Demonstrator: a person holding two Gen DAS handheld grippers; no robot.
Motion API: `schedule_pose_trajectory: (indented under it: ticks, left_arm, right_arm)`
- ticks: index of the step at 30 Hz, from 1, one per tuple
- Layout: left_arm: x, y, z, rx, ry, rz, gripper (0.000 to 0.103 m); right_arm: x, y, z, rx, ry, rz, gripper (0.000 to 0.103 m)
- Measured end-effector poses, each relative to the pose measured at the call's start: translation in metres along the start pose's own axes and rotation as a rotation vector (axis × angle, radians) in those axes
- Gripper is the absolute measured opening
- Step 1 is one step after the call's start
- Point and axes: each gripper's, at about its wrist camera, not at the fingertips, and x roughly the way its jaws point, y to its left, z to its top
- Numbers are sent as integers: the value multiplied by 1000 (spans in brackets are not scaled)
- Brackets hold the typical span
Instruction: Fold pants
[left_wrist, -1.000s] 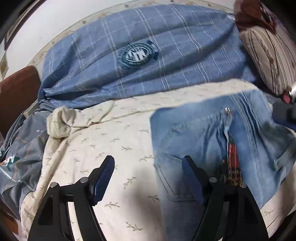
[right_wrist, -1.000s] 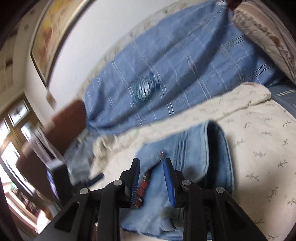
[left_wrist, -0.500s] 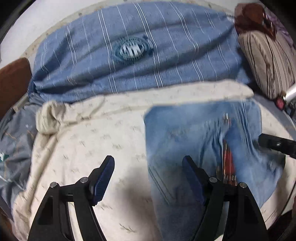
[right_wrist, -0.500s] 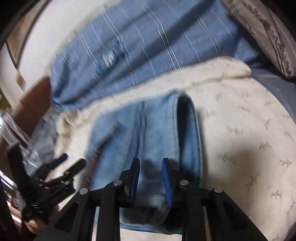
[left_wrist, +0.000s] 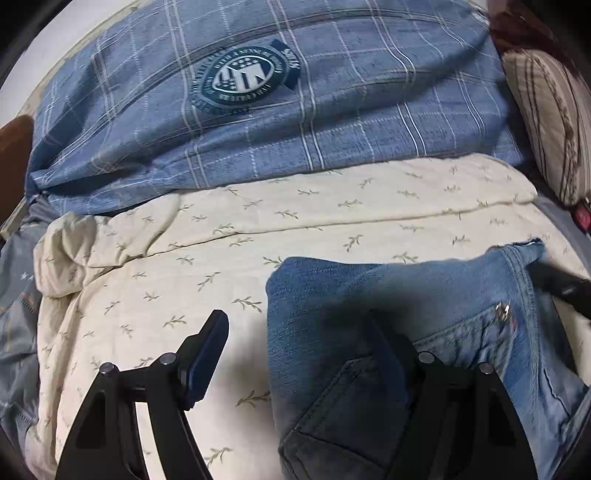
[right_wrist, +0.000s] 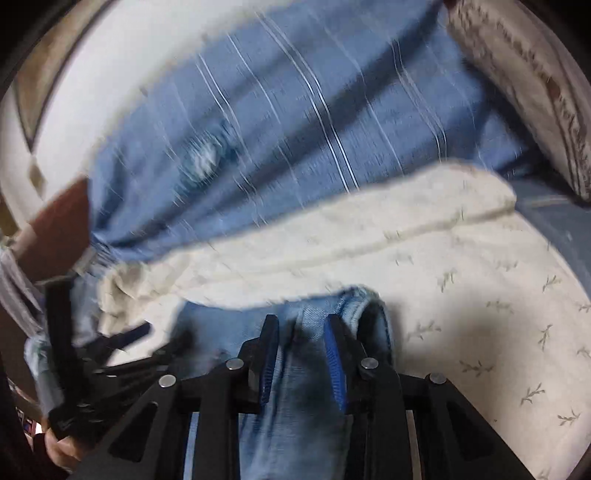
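The pants (left_wrist: 406, 332), light blue denim, lie folded on a cream bedspread (left_wrist: 258, 236) printed with small leaf sprigs. A back pocket and a metal zipper pull (left_wrist: 503, 309) face upward.

Left gripper (left_wrist: 303, 354): the fingers stand wide apart. The left finger (left_wrist: 207, 354) is over bare bedspread just beside the denim edge; the right finger is over the pants near the back pocket. Nothing is held between them.

Right gripper (right_wrist: 301, 354): the fingers are narrowly spaced, with a strip of denim running between the blue pads (right_wrist: 334, 362). This view is motion-blurred, so whether the pads actually press the fabric cannot be determined. The folded edge of the pants curls up just beyond the fingertips. The right gripper's dark tip also enters the left wrist view at the right edge of the pants.

Behind the bedspread lies a blue plaid pillow (left_wrist: 295, 122) bearing a round emblem (left_wrist: 240, 77). A striped pillow (left_wrist: 550, 122) sits at the right.
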Motion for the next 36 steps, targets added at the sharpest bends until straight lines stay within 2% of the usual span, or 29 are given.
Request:
schedule_pose_trajectory:
  ticks: [3, 7, 11, 14, 17, 21, 26, 29, 36]
  left_arm:
    - [7, -2, 3, 26, 18, -9, 80]
    - [4, 3, 0, -15, 22, -27, 81]
    - [-31, 8, -9, -54, -48, -40, 81]
    - [-63, 13, -21, -85, -99, -33, 81]
    - [-87, 14, -37, -103, -128, -10, 81]
    - [-103, 12, -60, -102, -106, -30, 81]
    - [-100, -7, -85, -20, -55, -44, 81]
    - [-79, -15, -94, 23, 18, -39, 82]
    - [-73, -12, -97, 35, -10, -27, 84]
  right_arm:
    - [9, -7, 2, 23, 37, 5, 29]
    - [1, -5, 0, 42, 15, 4, 29]
    - [-31, -1, -11, 60, -47, 72, 29]
    - [-56, 14, -26, 4, -86, 105, 29]
    - [-72, 29, -45, -47, -83, 108, 29]
    - [-81, 37, -73, -56, -44, 90, 29]
    - [-76, 31, -94, -51, 11, 7, 29]
    - [-70, 17, -96, -12, 30, 46, 29]
    - [-69, -5, -91, 105, 58, 147, 29]
